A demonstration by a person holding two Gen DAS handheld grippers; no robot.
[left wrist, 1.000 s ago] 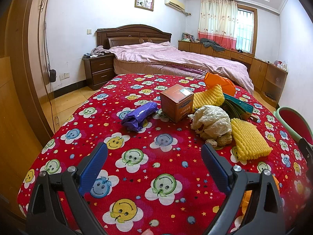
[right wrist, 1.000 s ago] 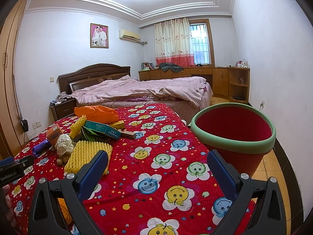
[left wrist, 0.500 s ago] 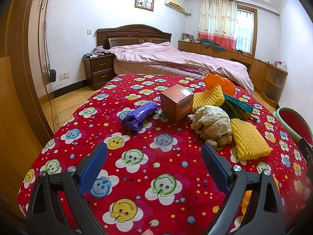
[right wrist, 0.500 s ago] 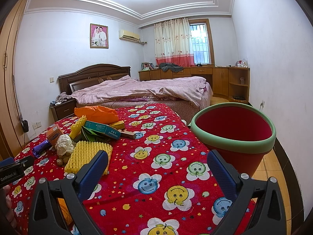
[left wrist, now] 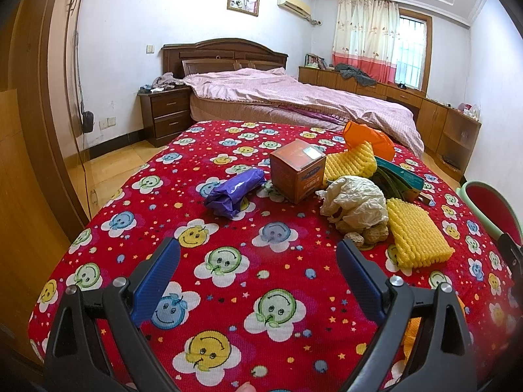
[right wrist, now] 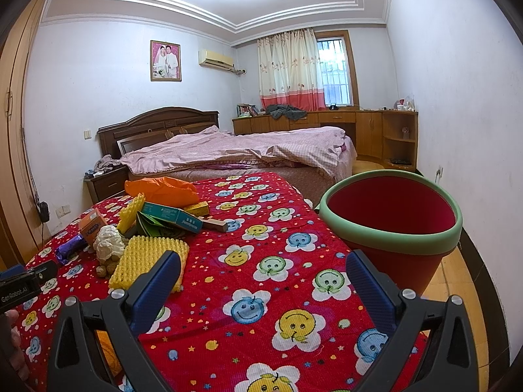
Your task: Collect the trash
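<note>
Trash lies on a red smiley-print cloth [left wrist: 228, 271]: a purple wrapper [left wrist: 233, 191], an orange-brown box [left wrist: 297, 170], crumpled white paper [left wrist: 354, 201], yellow foam nets [left wrist: 416, 240], a teal carton [left wrist: 400, 176] and an orange bag [left wrist: 367, 138]. My left gripper [left wrist: 258, 254] hovers open over the cloth, short of the pile, holding nothing. My right gripper [right wrist: 263, 266] is open and empty too, with the yellow foam net [right wrist: 148, 259] by its left finger. A red bin with a green rim [right wrist: 390, 225] stands at the cloth's right edge.
Behind the covered surface is a bed with a pink quilt [left wrist: 294, 98], a nightstand [left wrist: 165, 116] and wooden cabinets [right wrist: 327, 127]. A wooden wardrobe [left wrist: 29, 130] stands at the left. Some nuts [left wrist: 367, 236] lie by the white paper. Floor shows right of the bin.
</note>
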